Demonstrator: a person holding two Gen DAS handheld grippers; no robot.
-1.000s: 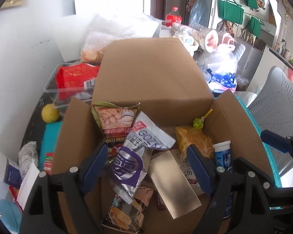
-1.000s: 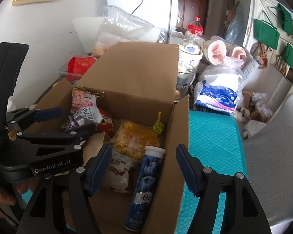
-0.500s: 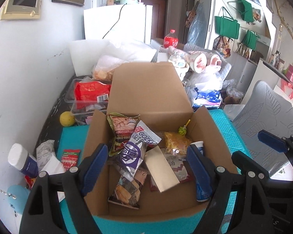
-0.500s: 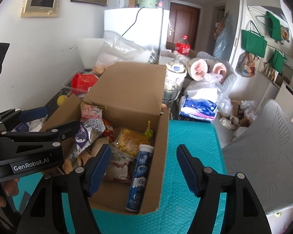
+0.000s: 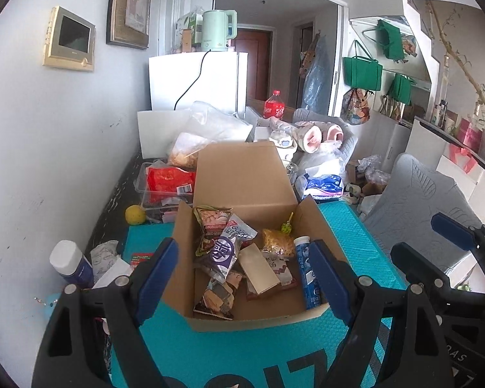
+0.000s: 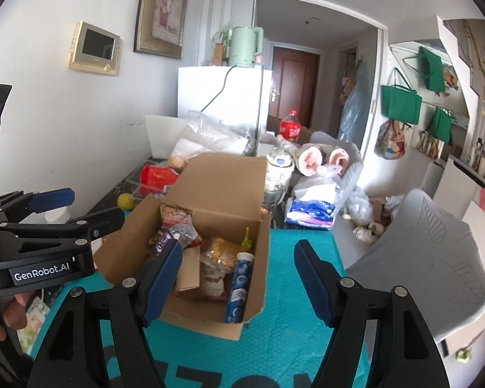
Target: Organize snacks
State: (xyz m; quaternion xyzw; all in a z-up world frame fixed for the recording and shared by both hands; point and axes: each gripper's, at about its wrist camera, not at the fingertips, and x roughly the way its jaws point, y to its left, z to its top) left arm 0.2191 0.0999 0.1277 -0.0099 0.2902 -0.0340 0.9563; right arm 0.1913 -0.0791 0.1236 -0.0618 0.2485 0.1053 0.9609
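The white-capped bottle (image 5: 68,263) label is unreadable (too small), its base hidden behind clutter.

Cardboard box (image 5: 242,181) sits open on a teal mat, rear flap upright; contents are loosely piled snacks; a nut packet (image 5: 210,223) leans against the back left; a purple-and-silver packet (image 5: 224,252) lies over it; a tan carton (image 5: 258,268) lies tilted at centre; a yellow snack bag (image 5: 278,242) lies behind it; a blue tube (image 5: 307,274) lies along the right wall.

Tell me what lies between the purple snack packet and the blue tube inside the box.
A plain tan carton, over a brown-and-white packet, between purple snack packet and blue tube; left wrist view.
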